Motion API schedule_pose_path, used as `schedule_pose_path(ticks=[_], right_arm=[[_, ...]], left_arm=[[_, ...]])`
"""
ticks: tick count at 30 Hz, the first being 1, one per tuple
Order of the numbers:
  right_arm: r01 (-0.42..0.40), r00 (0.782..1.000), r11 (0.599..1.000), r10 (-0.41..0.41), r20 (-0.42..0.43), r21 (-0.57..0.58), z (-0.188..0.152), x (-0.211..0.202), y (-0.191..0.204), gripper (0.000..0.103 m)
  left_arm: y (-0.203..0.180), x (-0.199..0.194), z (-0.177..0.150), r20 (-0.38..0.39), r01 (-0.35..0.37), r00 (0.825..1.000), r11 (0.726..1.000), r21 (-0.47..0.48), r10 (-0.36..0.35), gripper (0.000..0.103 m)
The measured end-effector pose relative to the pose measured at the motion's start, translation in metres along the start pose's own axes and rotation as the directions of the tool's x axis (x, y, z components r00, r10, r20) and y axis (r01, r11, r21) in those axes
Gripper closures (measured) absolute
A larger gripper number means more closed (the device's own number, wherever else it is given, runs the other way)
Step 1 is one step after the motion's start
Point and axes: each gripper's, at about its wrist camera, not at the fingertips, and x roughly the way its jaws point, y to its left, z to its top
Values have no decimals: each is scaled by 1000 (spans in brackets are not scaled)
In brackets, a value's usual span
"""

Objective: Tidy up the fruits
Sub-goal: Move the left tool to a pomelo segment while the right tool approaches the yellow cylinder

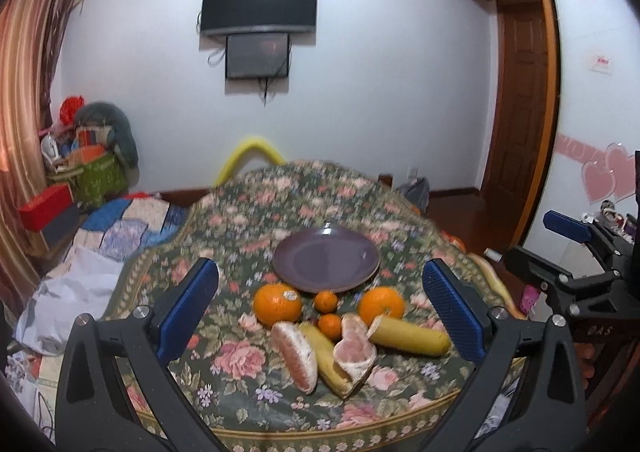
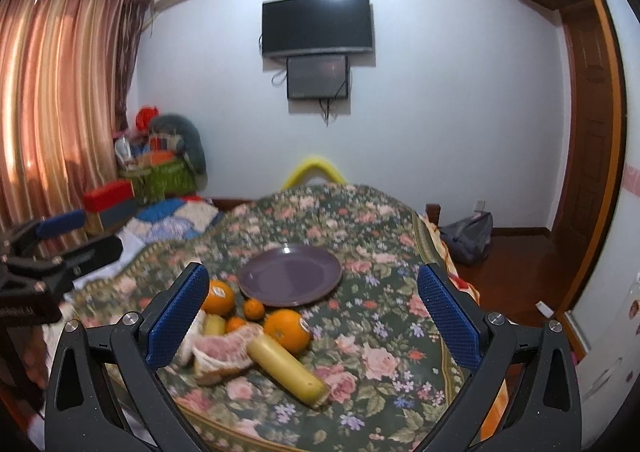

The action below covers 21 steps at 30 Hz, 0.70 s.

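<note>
Right, both grippers hover short of the fruit, and nothing is held: the left gripper has its blue fingers spread wide, and the right gripper is spread just as wide.

Trouble could come from the crowding. All the fruit sits in one tight cluster on the floral table, just in front of the purple plate. The peeled pomelo pieces lean against a banana, so pulling either out may drag its neighbour along. That pomelo flesh looks soft, and I judge a hard squeeze would crush or tear it. The two small tangerines and the big oranges are round and could roll off the soft cloth if nudged. The other banana lies near the table's front edge, so a clumsy push risks sending it over.

As for containers, the plate is the only one, and it holds nothing yet.
</note>
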Motion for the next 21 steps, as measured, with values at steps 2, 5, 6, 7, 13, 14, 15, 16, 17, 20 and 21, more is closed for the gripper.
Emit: schedule_pose_path(ticks=[2, 5, 6, 7, 13, 14, 15, 16, 17, 20, 21], right_arm=[[-13, 999, 1000, 12, -42, -23, -7, 11, 0, 0], [-43, 994, 998, 40, -99, -34, -16, 26, 1, 5], [-60, 990, 998, 56, -129, -32, -21, 33, 2, 9], [-72, 986, 997, 67, -152, -29, -25, 38, 2, 11], [-144, 953, 989, 145, -266, 22, -47, 67, -1, 27], [-154, 946, 988, 157, -283, 35, -51, 71, -2, 29], [-162, 940, 986, 168, -296, 46, -54, 76, -3, 32], [-169, 934, 984, 177, -309, 54, -56, 79, -4, 34], [-175, 929, 983, 186, -320, 62, -58, 83, -4, 36], [-192, 909, 977, 211, -358, 89, -67, 96, -6, 40], [-198, 904, 976, 219, -367, 94, -69, 100, -6, 42]], left_arm=[[2, 10, -5, -42, -3, 999, 1000, 5, 3, 0], [2, 24, -16, -88, -24, 996, 1000, 19, 25, 0], [3, 29, -20, -103, -25, 994, 999, 20, 27, 0], [4, 33, -24, -119, -23, 993, 1000, 17, 25, 0], [10, 54, -40, -193, 7, 981, 1000, -19, -10, 5], [13, 59, -44, -211, 9, 977, 1000, -29, -15, 10], [14, 64, -46, -227, 10, 974, 999, -36, -18, 12], [16, 71, -50, -252, 9, 967, 999, -44, -20, 18], [17, 76, -52, -267, 7, 963, 999, -49, -20, 20], [22, 89, -60, -312, 3, 950, 998, -64, -23, 25], [23, 93, -63, -321, 0, 947, 998, -63, -20, 26]])
